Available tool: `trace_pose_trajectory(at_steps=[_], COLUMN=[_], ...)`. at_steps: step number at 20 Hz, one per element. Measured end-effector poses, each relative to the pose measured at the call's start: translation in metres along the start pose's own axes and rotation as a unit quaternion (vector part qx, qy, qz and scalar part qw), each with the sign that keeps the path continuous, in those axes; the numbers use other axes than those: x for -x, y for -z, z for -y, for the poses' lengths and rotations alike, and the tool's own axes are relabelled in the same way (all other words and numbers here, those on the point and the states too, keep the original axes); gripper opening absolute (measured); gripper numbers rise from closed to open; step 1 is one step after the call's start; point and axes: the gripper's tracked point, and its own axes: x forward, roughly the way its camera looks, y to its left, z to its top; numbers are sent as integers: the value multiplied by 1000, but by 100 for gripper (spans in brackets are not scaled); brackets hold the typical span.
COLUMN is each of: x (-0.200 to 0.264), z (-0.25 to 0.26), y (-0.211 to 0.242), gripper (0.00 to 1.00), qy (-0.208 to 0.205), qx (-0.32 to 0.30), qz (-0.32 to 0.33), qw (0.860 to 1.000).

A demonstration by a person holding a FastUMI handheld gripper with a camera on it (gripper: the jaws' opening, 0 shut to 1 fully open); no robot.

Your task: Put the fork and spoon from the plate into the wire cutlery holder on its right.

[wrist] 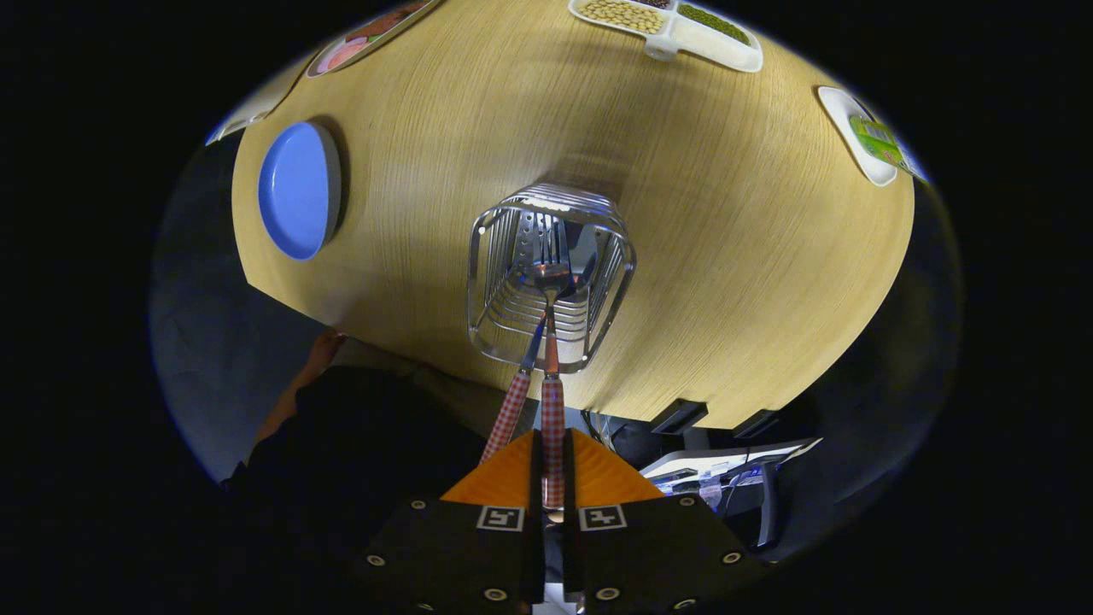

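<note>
Wood-grain bench [726, 256] surface lies beneath the gripper [552, 465], viewed from above, with dark floor beyond its near edge.

Gripper state: the fingers are nearly closed, leaving a narrow gap. A red-and-white checked handle sits in that gap, and both fingers press on it. This handle belongs to the fork [552, 401], whose tines hang down inside the wire cutlery holder [491, 282] just ahead of the fingers.

A second checked handle, that of the spoon [511, 408], runs beside the fork, to the left of the fingers and outside the grip. It leans against the holder's near rim, its metal end down inside the holder close to the fork head.

Wire cutlery holder: chrome, square with rounded corners, standing upright near the middle of the bench.

Blue plate [295, 190]: well apart from the holder, on its left, near the bench edge.

Divided white tray [675, 30] with beans sits at the far side of the bench. A person's hand [320, 352] rests at the near bench edge.
</note>
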Motion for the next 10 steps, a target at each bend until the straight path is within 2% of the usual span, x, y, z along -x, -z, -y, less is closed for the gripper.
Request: trace_pose_trajectory(at_steps=[3, 8, 10], x=[-3, 0, 1], z=[2, -4, -5], y=[-8, -25, -31], gripper=[9, 9, 13], qy=[12, 3, -4], qx=[-4, -14, -26], qz=[-19, -14, -1], qw=[1000, 1000, 1000])
